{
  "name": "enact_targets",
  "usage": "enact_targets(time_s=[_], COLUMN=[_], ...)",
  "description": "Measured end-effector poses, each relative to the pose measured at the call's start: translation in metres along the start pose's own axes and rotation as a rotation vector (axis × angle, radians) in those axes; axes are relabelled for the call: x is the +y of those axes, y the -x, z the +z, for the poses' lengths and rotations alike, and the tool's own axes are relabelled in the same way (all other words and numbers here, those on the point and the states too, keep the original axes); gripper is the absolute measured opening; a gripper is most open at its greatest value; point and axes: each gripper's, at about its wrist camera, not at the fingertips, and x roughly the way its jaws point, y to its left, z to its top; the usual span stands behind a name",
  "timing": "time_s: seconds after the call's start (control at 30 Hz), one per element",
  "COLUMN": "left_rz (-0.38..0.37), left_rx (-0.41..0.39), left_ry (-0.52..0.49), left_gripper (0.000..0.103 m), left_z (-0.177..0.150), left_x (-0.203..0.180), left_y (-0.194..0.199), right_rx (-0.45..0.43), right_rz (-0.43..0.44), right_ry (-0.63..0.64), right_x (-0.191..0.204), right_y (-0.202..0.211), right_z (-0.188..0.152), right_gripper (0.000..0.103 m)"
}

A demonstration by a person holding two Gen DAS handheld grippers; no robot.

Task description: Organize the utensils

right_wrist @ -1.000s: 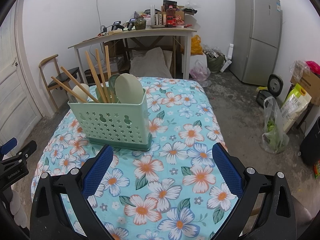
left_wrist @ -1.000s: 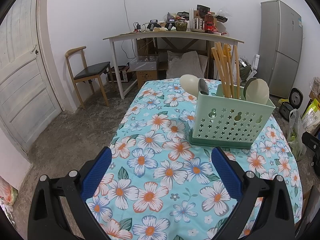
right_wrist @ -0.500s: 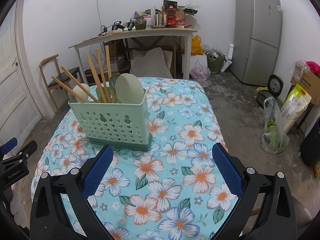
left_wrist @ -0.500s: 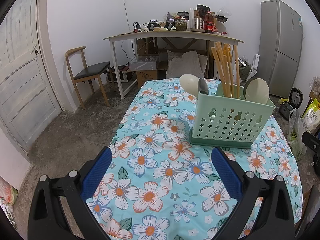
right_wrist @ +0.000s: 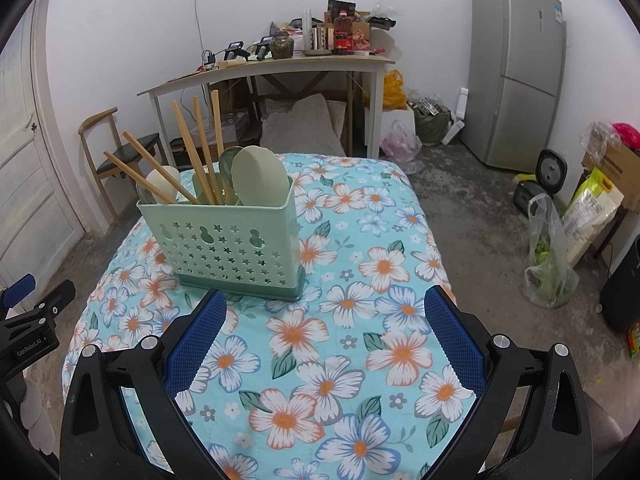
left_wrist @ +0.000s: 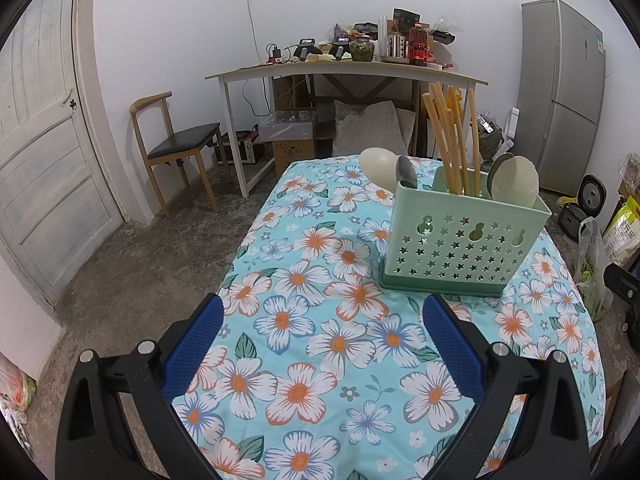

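Chopsticks (left_wrist: 452,136) upright in caddy (left_wrist: 460,240), tablecloth (left_wrist: 320,320)

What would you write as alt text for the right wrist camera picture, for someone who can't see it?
A mint-green utensil caddy holding wooden chopsticks and pale spoons stands on a table covered by a turquoise floral tablecloth, ahead and left of the open, empty right gripper. Behind are a cluttered desk, a wooden chair and a grey fridge.
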Motion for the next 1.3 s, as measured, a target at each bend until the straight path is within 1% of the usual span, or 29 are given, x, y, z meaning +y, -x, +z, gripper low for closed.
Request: enact_targets(time_s=[1.3], left_rz=[-0.003], left_rx=[-0.004], left_ry=[-0.001], left_gripper=[0.098], left_z=[-0.0007], left_x=[-0.0019], left_y=[-0.0005], right_rx=[-0.003], right_rz=[-0.001], right_ry=[0.001], right_x=[0.0029], right_y=[0.0006], right_z=[0.0017], right_gripper=[0.095])
